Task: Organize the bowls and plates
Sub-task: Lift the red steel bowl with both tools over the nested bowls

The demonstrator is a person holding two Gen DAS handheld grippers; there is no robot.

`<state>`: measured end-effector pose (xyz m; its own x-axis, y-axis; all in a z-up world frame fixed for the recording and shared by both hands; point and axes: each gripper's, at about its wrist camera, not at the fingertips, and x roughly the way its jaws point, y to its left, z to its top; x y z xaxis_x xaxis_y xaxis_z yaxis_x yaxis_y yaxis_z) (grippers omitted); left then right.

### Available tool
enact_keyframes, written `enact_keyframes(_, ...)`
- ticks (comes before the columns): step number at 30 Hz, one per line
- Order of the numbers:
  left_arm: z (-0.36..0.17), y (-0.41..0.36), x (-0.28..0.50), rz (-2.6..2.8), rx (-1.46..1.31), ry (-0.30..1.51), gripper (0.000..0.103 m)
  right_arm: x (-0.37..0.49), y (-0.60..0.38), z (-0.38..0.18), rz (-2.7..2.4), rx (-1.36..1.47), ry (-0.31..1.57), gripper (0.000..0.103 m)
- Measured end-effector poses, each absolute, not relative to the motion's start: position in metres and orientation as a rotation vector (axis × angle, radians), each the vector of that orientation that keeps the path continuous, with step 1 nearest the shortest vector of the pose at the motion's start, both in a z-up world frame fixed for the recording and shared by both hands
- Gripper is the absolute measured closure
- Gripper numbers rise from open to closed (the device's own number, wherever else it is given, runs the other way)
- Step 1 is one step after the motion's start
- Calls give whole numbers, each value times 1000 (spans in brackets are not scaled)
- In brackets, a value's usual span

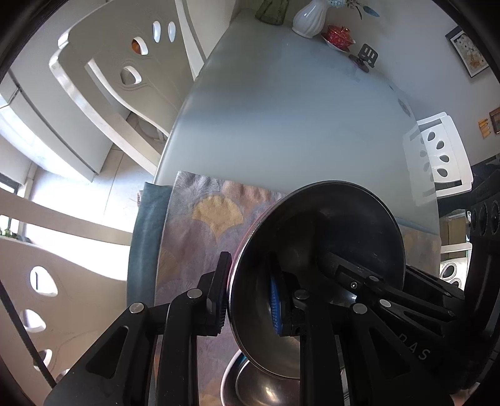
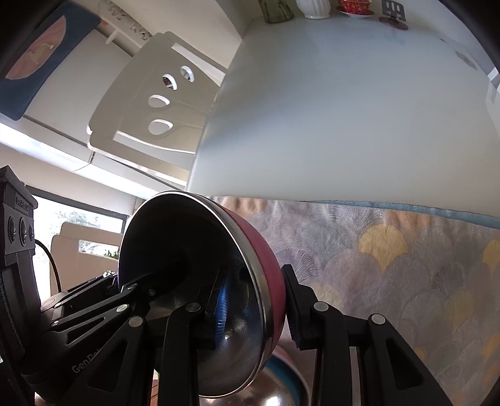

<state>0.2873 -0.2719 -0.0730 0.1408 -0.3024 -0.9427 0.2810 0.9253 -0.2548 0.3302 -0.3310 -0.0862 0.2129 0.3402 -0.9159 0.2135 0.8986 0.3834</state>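
While clamped from both sides, held tilted above the patterned cloth (image 2: 406,250): one steel bowl (image 1: 318,250) with a red outer wall, rim gripped on opposite edges.

Left gripper (image 1: 247,299) pinched tight on the bowl's rim, one finger outside, the blue-padded finger inside; right gripper (image 2: 254,309) likewise closed on the rim, blue pad within the steel hollow, other finger against the red wall. Bowl on edge, lifted clear of a second steel bowl (image 1: 262,387) lying below on the cloth. Beyond, frosted glass table (image 1: 297,125), with white vase (image 1: 309,18) and red lidded dish (image 1: 339,36) at the far end, well apart. White chair (image 1: 118,68) just beside the table.
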Motion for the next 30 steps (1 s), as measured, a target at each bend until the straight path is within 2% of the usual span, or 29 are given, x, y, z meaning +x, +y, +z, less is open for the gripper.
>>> enact_keyframes(14,-44,-259,253,-402,-51,1351,85,307,-325,-51,114,486,1378,71)
enact_keyframes(30,-29,-239,218,-368,-87,1360,84,278,-304,-40,163,450,1449,69)
